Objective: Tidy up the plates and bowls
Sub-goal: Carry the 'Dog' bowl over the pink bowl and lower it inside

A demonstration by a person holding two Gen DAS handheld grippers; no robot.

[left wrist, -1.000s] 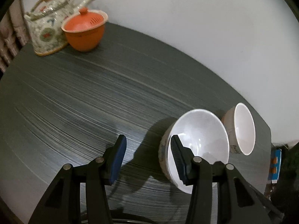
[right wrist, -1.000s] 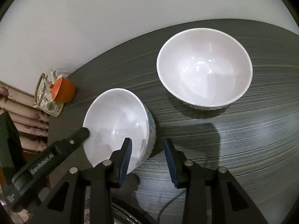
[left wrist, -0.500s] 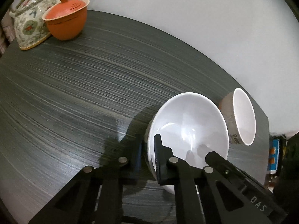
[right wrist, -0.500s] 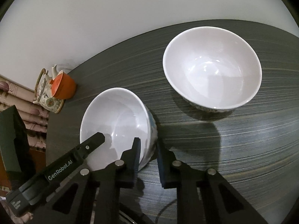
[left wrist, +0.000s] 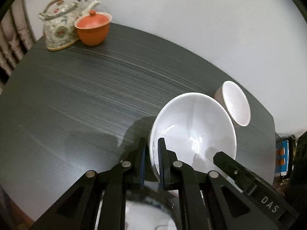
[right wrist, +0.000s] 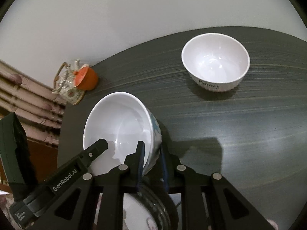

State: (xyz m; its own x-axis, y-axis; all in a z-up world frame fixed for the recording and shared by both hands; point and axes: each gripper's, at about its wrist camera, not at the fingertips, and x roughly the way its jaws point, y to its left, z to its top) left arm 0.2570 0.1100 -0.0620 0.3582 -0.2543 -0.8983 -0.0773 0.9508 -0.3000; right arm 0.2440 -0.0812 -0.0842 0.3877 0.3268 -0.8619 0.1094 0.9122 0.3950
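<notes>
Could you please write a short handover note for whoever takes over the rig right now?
Left gripper: shut on the rim of the white bowl, at its left side.
Right gripper: shut on the same bowl's right rim; both jaws have just closed, one finger inside and one outside the wall.
The bowl looks tilted; whether it has left the dark table I cannot tell.
The lettered bowl sits apart on the table, untouched.
A patterned dish lies under the grippers.
Left: place the held bowl, possibly stacking it, then handle the lettered bowl.

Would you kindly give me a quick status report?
Left claw and right claw shut on white bowl, opposite rims. Bowl tilted. Second bowl stands clear beyond.
</notes>
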